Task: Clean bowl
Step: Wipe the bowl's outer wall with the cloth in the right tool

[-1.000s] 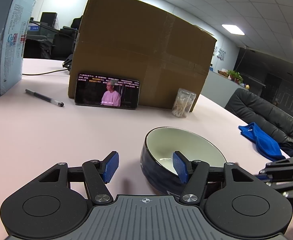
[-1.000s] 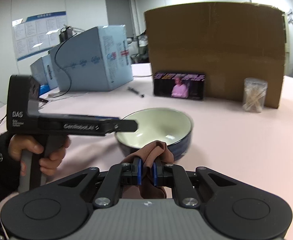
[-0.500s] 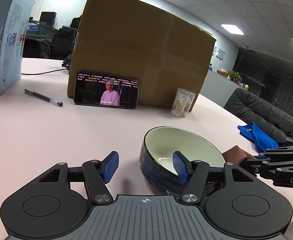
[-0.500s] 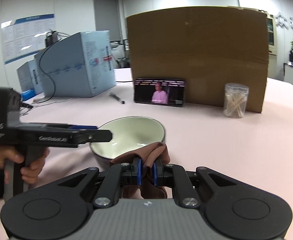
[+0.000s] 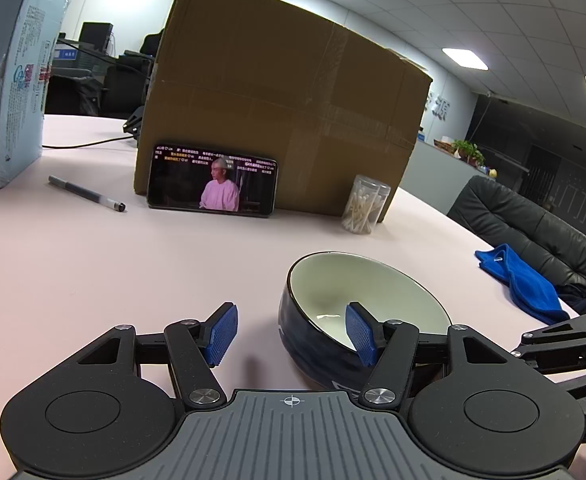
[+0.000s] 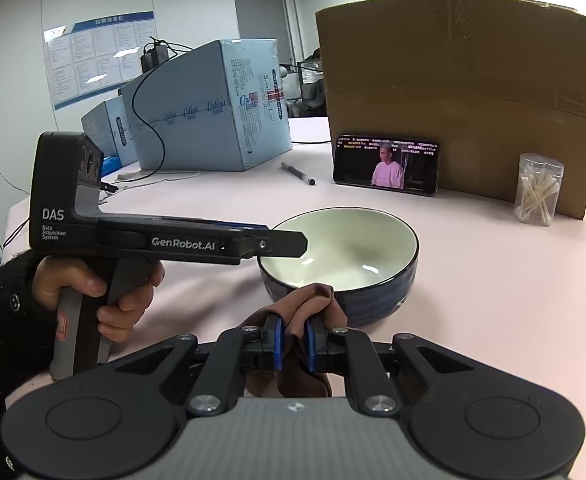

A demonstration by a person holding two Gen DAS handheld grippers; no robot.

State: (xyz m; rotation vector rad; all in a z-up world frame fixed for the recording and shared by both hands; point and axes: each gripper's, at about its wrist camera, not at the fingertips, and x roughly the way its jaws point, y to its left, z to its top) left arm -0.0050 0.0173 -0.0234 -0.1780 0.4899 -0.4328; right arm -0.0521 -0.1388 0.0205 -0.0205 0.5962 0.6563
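Pinching a brown cloth [image 6: 301,308] in my right gripper [image 6: 293,346], ready for wiping; left gripper [image 5: 291,334] stood open astride the near rim, seemingly bracing the bowl [image 6: 339,258] on the table [image 6: 493,300], phone [image 6: 387,164] beyond.

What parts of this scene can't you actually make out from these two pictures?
- Bowl: its near wall and base, hidden by the left claw in the left wrist view.
- Brown cloth: its lower part, covered by the right claw in the right wrist view.
- Phone: its captions are too small to read.
- Blue cloth: absent from the right wrist view.
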